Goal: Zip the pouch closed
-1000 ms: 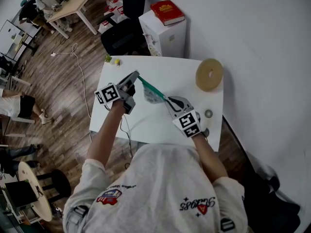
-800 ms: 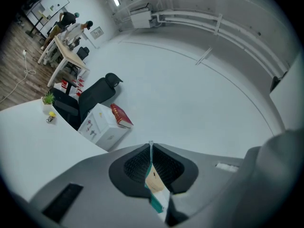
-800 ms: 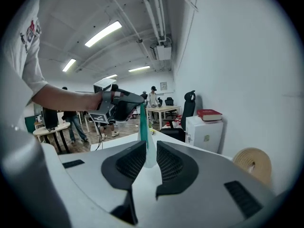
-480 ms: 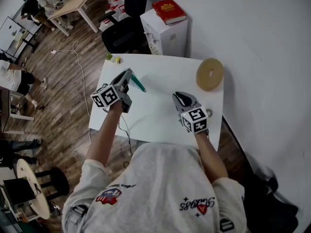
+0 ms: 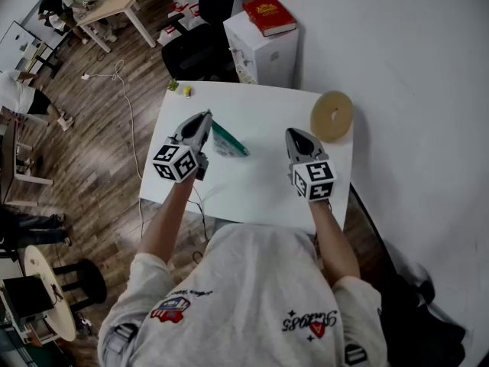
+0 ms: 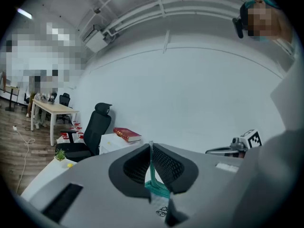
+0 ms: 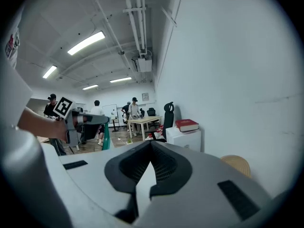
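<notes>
My left tongs were clamped tight on the pouch, pinching its green zip edge between the pads. In the left gripper view that green strip ran up between the closed jaws with the pale body of the pouch below it. The pouch hung out from the left tongs over the left half of the bench; I could not tell whether its lower corner touched the top, nor whether the zip was fully drawn. My right tongs had just been closing and stood pressed together with nothing between them, held over the right half of the bench, well apart from the pouch. Just beyond the right tongs a round wooden disc lay at the bench's far right corner, against the white wall. At the far left corner sat a small green plant with a yellow bit beside it. Past the far edge stood a white cabinet with a red book lying on top, and a black office chair to its left. A cable trailed over the wooden floor on my left.
</notes>
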Available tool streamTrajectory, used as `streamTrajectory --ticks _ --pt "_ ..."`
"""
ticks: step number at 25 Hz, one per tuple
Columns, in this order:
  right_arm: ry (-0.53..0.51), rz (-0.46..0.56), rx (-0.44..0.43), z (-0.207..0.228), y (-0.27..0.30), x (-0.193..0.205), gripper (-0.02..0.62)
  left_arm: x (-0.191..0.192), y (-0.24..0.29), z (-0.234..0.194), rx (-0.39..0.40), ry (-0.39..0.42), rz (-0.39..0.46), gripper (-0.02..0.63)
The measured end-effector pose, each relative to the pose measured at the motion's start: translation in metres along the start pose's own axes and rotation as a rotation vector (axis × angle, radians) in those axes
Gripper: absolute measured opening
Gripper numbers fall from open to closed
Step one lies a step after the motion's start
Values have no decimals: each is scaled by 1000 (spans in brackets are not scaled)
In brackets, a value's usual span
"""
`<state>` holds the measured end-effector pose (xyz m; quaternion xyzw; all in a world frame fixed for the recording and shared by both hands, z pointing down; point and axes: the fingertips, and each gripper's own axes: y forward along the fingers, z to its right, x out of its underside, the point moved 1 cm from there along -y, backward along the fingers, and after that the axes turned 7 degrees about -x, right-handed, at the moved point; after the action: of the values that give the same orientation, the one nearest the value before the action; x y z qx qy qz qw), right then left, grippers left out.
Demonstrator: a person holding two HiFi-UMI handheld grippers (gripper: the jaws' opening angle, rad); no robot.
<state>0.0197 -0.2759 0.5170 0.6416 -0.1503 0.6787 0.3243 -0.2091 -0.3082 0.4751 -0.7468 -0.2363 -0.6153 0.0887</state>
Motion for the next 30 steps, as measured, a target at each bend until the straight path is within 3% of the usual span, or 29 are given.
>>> streamTrajectory --ticks 7,30 --pt "-21 83 17 1 -3 -27 0 17 -2 15 23 111 -39 17" --pt "-64 77 11 -10 -8 -25 0 25 -3 28 61 126 -56 16"
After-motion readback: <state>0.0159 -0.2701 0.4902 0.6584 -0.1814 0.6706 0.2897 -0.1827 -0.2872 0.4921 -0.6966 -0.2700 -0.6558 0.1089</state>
